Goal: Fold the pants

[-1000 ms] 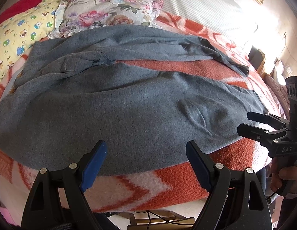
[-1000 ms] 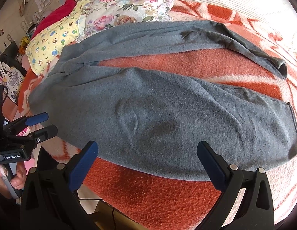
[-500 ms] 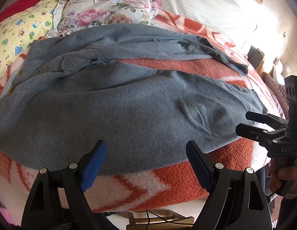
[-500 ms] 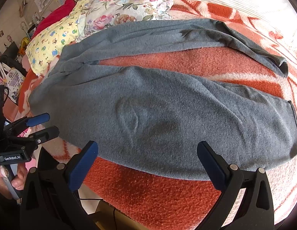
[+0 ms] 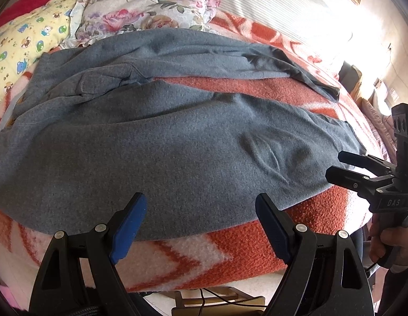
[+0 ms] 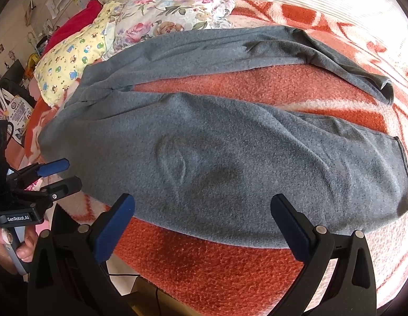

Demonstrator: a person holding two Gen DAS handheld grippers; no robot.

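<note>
Bed w/ orange blanket; grey pants lay spread flat. Left gripper & right gripper hovered, fingers spread, empty.

The gray pants are running off the left edge of the left wrist picture, so the waist end is getting cut off. The blanket is hiding under the pants in the middle. Bright light is washing out the wall at the top right of the left picture. The hand on the left gripper is only partly showing.
</note>
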